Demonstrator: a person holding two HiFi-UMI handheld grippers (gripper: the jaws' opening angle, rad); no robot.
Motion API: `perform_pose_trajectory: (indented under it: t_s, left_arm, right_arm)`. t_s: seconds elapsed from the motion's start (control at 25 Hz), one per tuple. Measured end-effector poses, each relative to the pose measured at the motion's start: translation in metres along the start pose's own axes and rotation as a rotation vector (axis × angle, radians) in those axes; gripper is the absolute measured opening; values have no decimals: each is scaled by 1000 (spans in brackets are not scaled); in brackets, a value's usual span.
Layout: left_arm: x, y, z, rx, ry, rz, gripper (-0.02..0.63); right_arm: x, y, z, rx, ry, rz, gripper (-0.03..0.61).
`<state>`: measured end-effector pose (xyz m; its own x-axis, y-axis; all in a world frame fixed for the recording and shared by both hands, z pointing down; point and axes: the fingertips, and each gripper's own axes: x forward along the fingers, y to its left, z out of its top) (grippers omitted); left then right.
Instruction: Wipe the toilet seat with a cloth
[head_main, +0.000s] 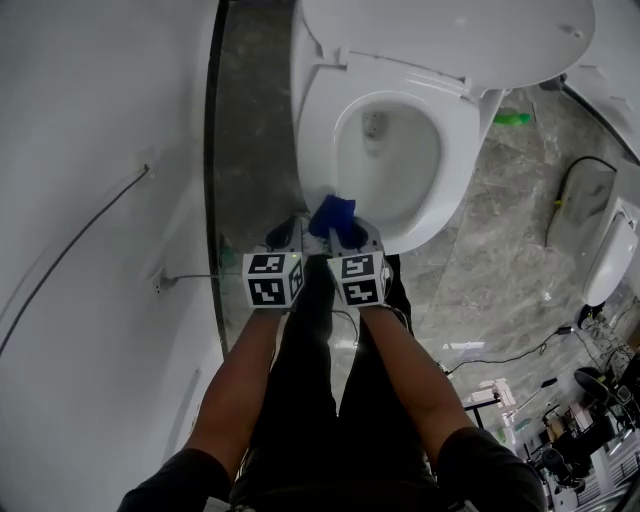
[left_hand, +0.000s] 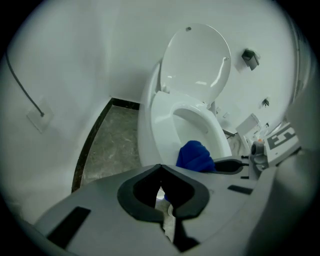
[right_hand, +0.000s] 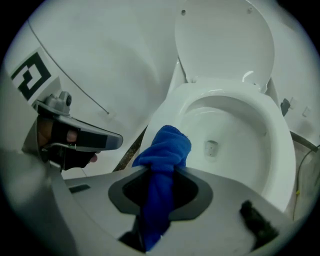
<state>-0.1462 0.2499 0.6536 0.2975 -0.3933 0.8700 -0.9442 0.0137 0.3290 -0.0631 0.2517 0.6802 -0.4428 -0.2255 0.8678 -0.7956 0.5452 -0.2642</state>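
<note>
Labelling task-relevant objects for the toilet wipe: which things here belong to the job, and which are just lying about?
Job:
- blue cloth, held by right gripper
- toilet seat
- left gripper, shut, empty

Lying about:
- green object on floor
- black floor cable
- wall cable

**Veined Stone Floor Beneath a Bathroom Toilet**

Seen from above: grey veined stone floor, bounded on the left by a dark border strip along the white wall. Standing on it, a white toilet with lid raised. Lying just beside the toilet's right flank, a small green object; farther right, a black cable looped across the stone; crowding the lower right corner, mixed clutter.
</note>
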Motion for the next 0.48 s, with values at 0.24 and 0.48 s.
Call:
perform_pose_trajectory:
  t_s: [0.24, 0.48]
  left_arm:
    - [7, 26, 37, 43, -52, 23, 11]
    - [18, 33, 74, 75, -94, 31, 11]
  right_arm:
    - [22, -5, 50, -11, -44, -8, 89]
    - [41, -21, 103, -5, -94, -23, 87]
